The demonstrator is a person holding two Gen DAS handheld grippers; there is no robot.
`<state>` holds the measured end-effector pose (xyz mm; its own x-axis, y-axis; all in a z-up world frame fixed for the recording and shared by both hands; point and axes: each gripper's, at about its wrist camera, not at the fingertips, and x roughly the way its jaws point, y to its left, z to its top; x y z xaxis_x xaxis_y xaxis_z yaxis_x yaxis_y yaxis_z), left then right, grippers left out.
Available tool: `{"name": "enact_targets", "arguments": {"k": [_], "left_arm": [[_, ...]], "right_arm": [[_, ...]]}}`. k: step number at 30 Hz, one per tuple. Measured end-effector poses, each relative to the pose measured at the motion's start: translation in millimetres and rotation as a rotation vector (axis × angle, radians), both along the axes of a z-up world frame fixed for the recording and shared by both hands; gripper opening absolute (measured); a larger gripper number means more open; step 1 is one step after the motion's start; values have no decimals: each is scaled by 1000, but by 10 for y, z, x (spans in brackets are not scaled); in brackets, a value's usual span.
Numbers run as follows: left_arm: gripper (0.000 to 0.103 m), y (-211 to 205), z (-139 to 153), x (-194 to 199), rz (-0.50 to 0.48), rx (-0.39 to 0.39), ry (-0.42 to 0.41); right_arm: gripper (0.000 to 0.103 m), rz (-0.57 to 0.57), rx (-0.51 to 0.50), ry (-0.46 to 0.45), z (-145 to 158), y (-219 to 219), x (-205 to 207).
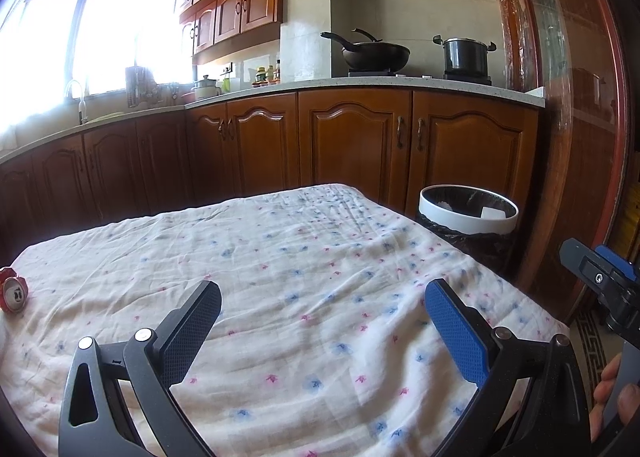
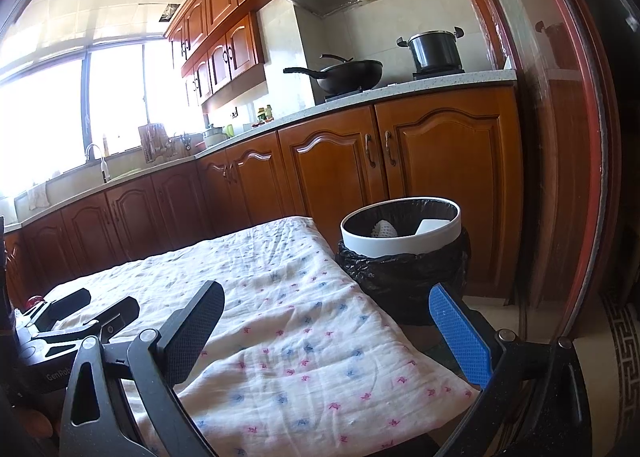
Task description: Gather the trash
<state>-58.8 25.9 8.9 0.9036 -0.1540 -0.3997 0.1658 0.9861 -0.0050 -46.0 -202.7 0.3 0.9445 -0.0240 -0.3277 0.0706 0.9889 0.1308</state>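
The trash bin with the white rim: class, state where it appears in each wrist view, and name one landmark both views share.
Left wrist view: the trash bin stands right of centre, past the table's far right corner.
Right wrist view: the trash bin stands right of centre, beside the table's right edge, beyond the blue finger.
Shared landmark: the black wok on the stove.

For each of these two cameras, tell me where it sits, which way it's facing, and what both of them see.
Left wrist: sits on the left gripper, low over the cloth-covered table, facing the stove counter; its open fingers show, plus the right gripper at the right edge, and a crushed can far left.
Right wrist: sits on the right gripper at the table's right edge, facing the trash bin; its open fingers show, with the left gripper at left.
Shared: table, bin, wok, pot.
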Motion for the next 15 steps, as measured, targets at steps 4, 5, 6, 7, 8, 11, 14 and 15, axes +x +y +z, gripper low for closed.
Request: {"name": "enact_targets", "arguments": {"k": [4,5,6,7,8,11,14,15], "left_arm": [[102,3,0,0,0,0,0],[102,2,-1,3,0,1,0],[102,3,-1,2,-1,0,1],[102,6,1,-1,-1,-1,0],[102,2,0,0,-1,0,-1],[102,9,-4,10,-6,3,-1],[102,14,-3,14,-10,3,-1],[102,12,-3,12,-9,3,-1]], "right_arm": [[103,1,-1,-1,0,4,-2],[103,0,-1,-1,0,4,-3],[103,1,-1,-2,-1,8,-4],[103,0,0,-1,-1,6,-3],[103,0,0,-1,-2,8,-4],[103,0,0,-1,0,3,-3],[103,0,0,0,1,4,-4],[103,-1,0,0,0,9,-5]]}}
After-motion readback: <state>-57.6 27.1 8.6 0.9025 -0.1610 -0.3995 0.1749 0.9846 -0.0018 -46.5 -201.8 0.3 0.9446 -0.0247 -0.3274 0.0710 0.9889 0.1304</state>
